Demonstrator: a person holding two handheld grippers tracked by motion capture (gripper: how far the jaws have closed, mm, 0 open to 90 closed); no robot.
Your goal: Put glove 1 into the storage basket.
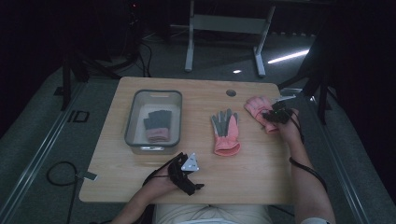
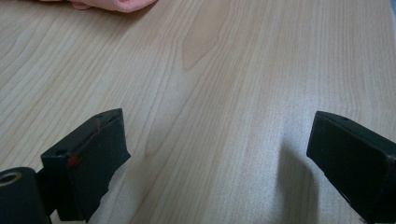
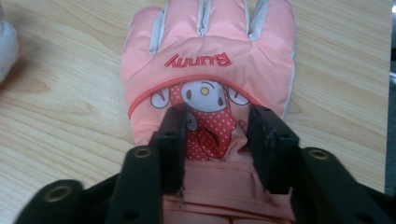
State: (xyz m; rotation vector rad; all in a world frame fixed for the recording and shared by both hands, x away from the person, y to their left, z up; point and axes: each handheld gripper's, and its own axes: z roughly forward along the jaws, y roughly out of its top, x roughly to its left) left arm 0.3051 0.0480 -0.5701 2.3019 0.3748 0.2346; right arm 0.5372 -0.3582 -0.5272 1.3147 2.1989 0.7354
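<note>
Three gloves in all on a pale wooden desk [image 1: 140, 184], plus one bin and two grippers.

Right gripper [image 1: 275, 115] at about 2 o'clock on the desk, lowered over a pink glove [image 3: 205, 70] lying flat there, fingers pointing away toward 12 o'clock. In the right gripper view, both black jaws down on the glove's back, straddling a cartoon patch with red polka dots under the word "Bunny"; jaws partly open, cloth between them, whether the pads actually pinch it impossible to tell.

Second glove [image 1: 226, 133], pink with grey fingers, flat near the desk's middle, between 12 and 3 o'clock, well apart from the first. Third glove [image 1: 157, 125], dark grey with a pink cuff, lying inside a grey plastic bin [image 1: 132, 114] at about 10 o'clock.

Left gripper [image 1: 187, 175] resting near the front edge at 6 o'clock, grey three-cornered plate on top. In the left gripper view, jaws spread wide over bare wood grain, nothing between them; a sliver of pink cloth at the upper left edge.

One round hole [image 1: 231, 92] in the desk at 12 o'clock.
</note>
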